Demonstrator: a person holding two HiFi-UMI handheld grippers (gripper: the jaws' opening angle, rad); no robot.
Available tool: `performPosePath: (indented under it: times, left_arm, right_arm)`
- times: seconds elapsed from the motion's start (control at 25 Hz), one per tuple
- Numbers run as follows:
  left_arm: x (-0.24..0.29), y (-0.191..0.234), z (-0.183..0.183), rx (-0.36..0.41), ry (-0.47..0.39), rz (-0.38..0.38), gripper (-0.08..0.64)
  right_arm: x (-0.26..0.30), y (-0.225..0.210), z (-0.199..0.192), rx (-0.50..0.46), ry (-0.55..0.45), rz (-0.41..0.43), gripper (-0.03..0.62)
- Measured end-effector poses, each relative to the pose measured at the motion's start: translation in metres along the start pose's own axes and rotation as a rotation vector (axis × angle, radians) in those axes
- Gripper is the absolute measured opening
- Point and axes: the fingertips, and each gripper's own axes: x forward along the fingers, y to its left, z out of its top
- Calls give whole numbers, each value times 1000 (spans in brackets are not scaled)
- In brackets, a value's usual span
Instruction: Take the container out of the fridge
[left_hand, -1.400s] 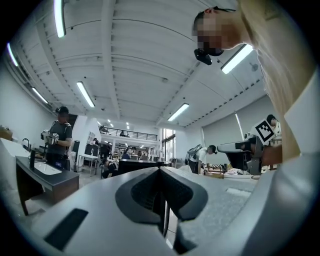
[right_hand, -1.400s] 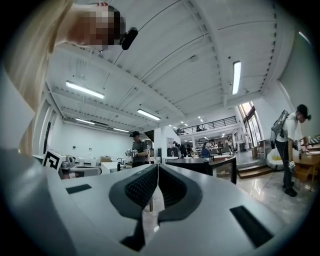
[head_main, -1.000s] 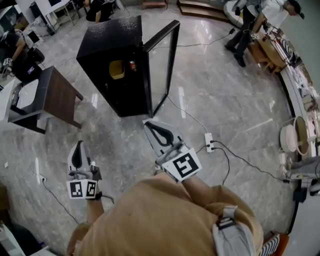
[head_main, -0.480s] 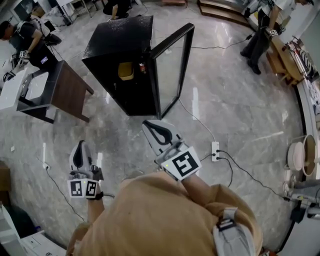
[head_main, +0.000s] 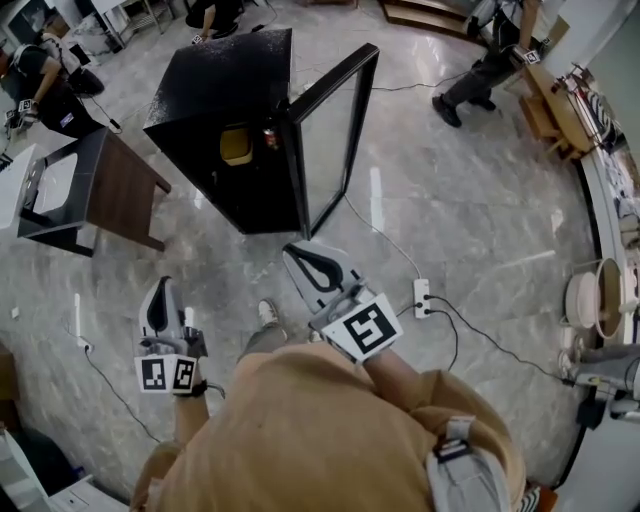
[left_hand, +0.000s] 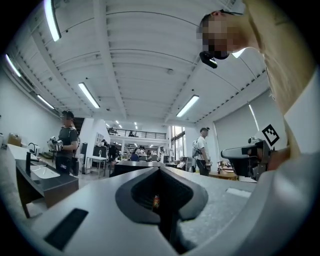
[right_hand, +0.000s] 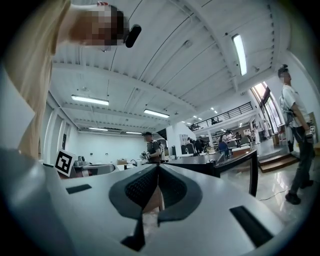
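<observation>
We are holding the left claw (head_main: 160, 290) and right claw (head_main: 297, 252) shut and empty, well apart from the yellow plastic container (head_main: 236, 143) sitting inside the tall black fridge (head_main: 215, 75). Reaching in unopened, we are risking shoving it deeper or clipping the open glass door (head_main: 340, 130).

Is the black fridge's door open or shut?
Open. The glass door stands swung out from the black fridge, and the yellow container shows inside.

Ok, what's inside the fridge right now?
Inside the fridge, a yellow container sits beside a small red item. The door stands open. The fridge's top and the dark hide the rest of the interior.
</observation>
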Motion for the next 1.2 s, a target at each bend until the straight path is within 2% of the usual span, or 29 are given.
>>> performPosePath:
  times: [0.16,0.32,0.68,0.92,1.2]
  left_arm:
    - [27,25,-2,-10,-32,-12,2]
    - [47,54,9,6,-61,-16,2]
    - [57,117,-2,-9,-28,20,2]
    - [71,132,-22,-53,-1,5,2]
    - [92,138,-29,-67,-5,-43,2]
  right_arm:
    - [28,-9,-7,-32,31,-30,3]
    - [63,-5,-5,-79,56,-13,3]
    - [133,-9,-23,-162,122,24,3]
    - [173,-27,-47,-250,234,45,5]
    - [210,-33,-59,-333,293,68,5]
